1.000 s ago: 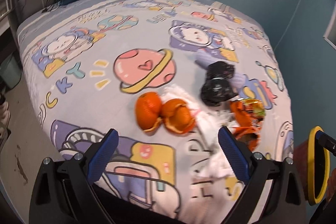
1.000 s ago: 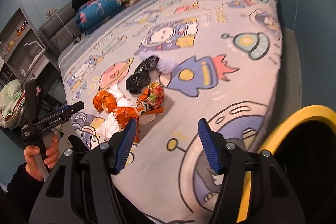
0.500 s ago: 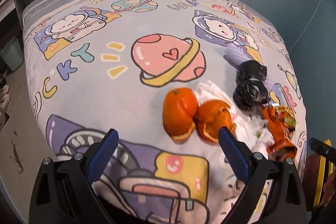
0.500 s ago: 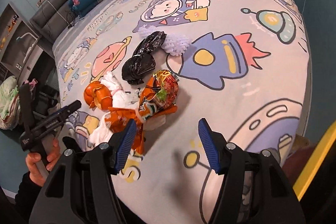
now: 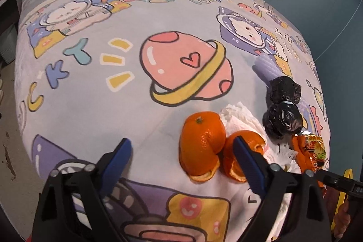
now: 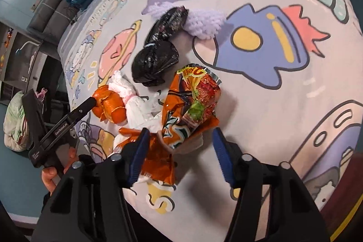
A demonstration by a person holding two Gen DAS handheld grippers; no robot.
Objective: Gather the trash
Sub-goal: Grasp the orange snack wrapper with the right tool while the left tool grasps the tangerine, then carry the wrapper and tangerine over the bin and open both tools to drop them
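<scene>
Left claw (image 5: 182, 159) released, jaws spread wide over the bed (image 5: 90, 87) — orange peel (image 5: 200, 146) sits between its fingers, nearer the right one. Right claw (image 6: 180, 151) also released, jaws either side of the near end of the orange noodle wrapper (image 6: 192, 103), not gripping. Trash pile on the bed: white tissue (image 6: 136, 106) beside the peel, black bags (image 6: 156, 60) just far of the wrapper, purple foam net (image 6: 204, 22) touching the far bag.

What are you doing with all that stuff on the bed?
Picking up trash. A person holds a tool in each hand, both open and holding nothing. The left tool is at the orange peels. The right tool is around the orange noodle wrapper. Black bags and white tissue lie alongside.
</scene>
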